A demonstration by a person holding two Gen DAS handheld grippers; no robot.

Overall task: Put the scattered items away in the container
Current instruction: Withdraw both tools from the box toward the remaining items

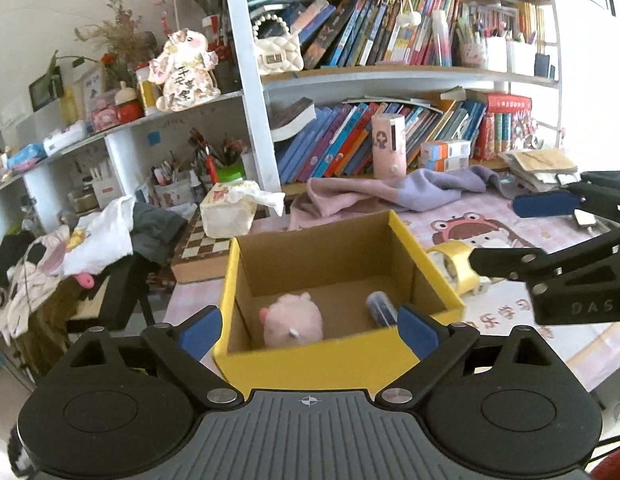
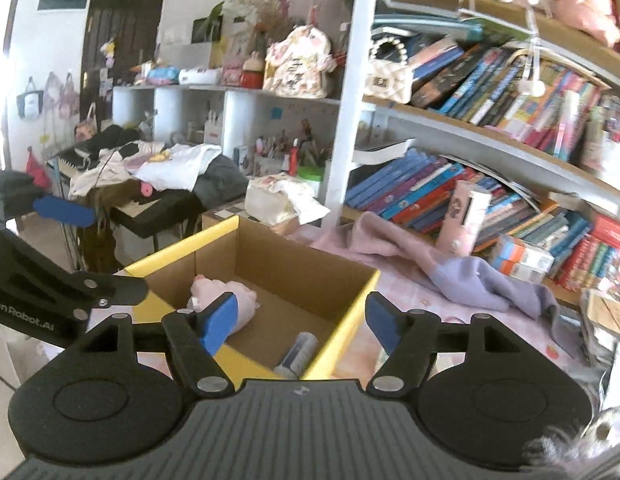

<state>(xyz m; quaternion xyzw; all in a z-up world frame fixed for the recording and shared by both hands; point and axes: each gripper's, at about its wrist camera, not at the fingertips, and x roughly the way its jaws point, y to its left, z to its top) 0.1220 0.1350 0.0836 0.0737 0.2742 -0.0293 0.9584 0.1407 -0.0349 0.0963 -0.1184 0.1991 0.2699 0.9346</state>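
Note:
A yellow cardboard box point(image 1: 425, 256) stands open on the pink table mat; it also shows in the right wrist view point(image 2: 337, 344). Inside lie a pink plush pig point(image 1: 296, 320) point(image 2: 226, 292) and a small cylindrical tube point(image 1: 381, 308) point(image 2: 300, 354). A yellow tape roll point(image 1: 455, 264) lies on the mat just right of the box. My left gripper point(image 1: 308, 330) is open and empty, over the box's near wall. My right gripper point(image 2: 302, 320) is open and empty, above the box's near corner; it also shows in the left wrist view point(image 1: 505, 232), beside the tape roll.
A pink and purple cloth point(image 1: 389, 192) lies behind the box, next to a tissue box point(image 1: 228, 210) and a chessboard point(image 1: 202, 242). Bookshelves point(image 1: 389, 76) stand behind. A clothes pile point(image 1: 90, 236) sits left. The left gripper shows in the right wrist view point(image 2: 66, 240).

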